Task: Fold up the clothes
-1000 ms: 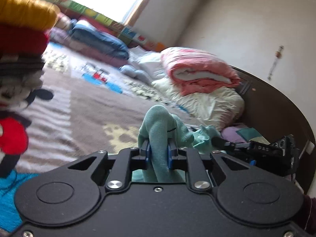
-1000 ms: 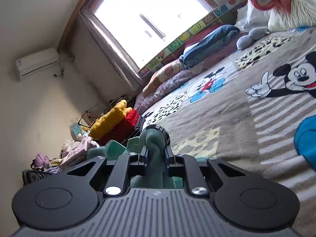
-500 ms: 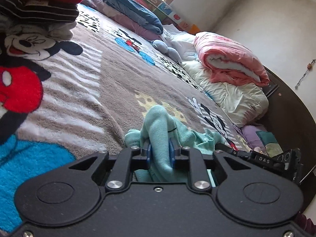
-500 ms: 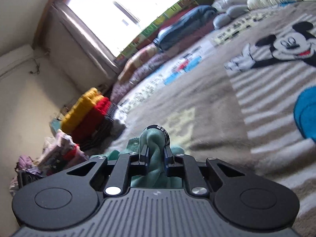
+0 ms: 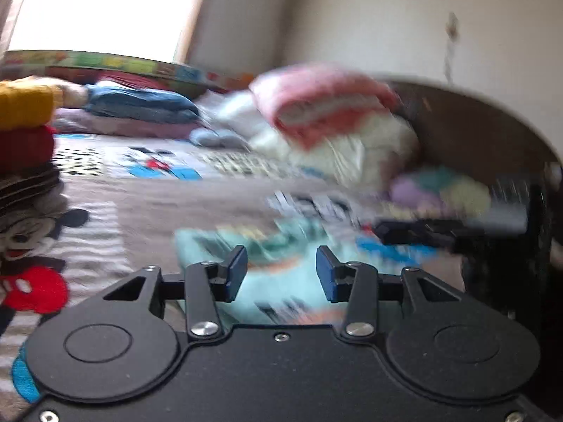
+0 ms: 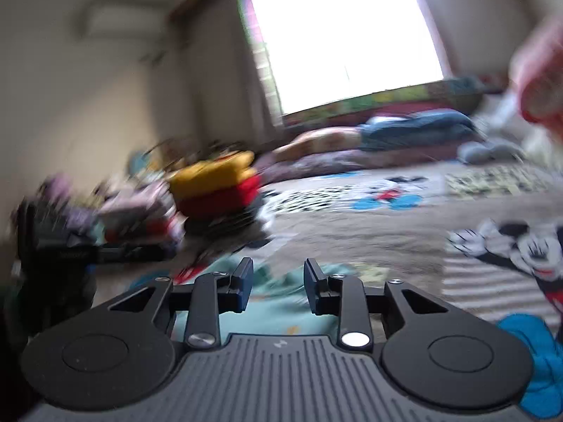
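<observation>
You're holding the left gripper [image 5: 281, 272] with its jaws spread wide, nothing between them. The mint-green garment [image 5: 281, 299] is lying on the cartoon blanket [image 5: 158, 204], just beyond the fingertips, blurred. You're holding the right gripper [image 6: 278, 283] likewise spread apart and empty over the same garment. Folded stack [image 6: 214, 190] is sitting far left.

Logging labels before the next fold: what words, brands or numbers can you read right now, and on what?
None can be read; both views are motion-blurred.
Right gripper: a small pale mark on its ribbed grey body, too small to read.
Coloured panels under the window: blurred patches, no legible letters.
Teal garment: dark and orange smears that may be print, unreadable.
Blanket: cartoon mouse pictures only, no text visible.
</observation>
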`<move>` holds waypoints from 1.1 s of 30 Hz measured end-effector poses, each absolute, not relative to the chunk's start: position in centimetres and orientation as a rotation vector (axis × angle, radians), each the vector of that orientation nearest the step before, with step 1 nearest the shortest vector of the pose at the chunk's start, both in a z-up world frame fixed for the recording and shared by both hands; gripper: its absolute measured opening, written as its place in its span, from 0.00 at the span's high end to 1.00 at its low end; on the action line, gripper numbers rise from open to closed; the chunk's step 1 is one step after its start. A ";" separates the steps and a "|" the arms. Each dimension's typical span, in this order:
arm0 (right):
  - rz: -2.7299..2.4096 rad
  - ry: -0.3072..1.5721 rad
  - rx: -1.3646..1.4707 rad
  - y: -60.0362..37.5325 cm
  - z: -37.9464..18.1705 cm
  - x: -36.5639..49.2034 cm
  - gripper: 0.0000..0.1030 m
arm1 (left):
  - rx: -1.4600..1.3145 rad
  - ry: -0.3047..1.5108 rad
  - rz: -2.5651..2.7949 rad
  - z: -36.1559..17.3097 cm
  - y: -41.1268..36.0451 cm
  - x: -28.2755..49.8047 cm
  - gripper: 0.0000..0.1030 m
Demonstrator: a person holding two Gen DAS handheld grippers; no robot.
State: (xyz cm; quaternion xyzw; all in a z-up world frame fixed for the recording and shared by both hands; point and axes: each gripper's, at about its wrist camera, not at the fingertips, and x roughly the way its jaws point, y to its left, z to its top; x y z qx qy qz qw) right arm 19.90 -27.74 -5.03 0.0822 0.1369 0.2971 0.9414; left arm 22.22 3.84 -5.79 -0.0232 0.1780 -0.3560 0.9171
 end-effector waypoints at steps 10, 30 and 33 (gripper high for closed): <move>0.576 0.451 -0.088 -23.3 -9.0 22.3 0.59 | 0.164 0.475 -0.698 -10.1 0.9 23.9 0.54; 0.615 0.421 0.038 -24.1 -8.6 28.2 0.48 | 0.053 0.481 -0.636 -10.2 0.6 28.4 0.42; 0.643 0.514 0.158 -25.3 -9.6 30.2 0.48 | 0.071 0.513 -0.632 -10.5 0.2 28.6 0.42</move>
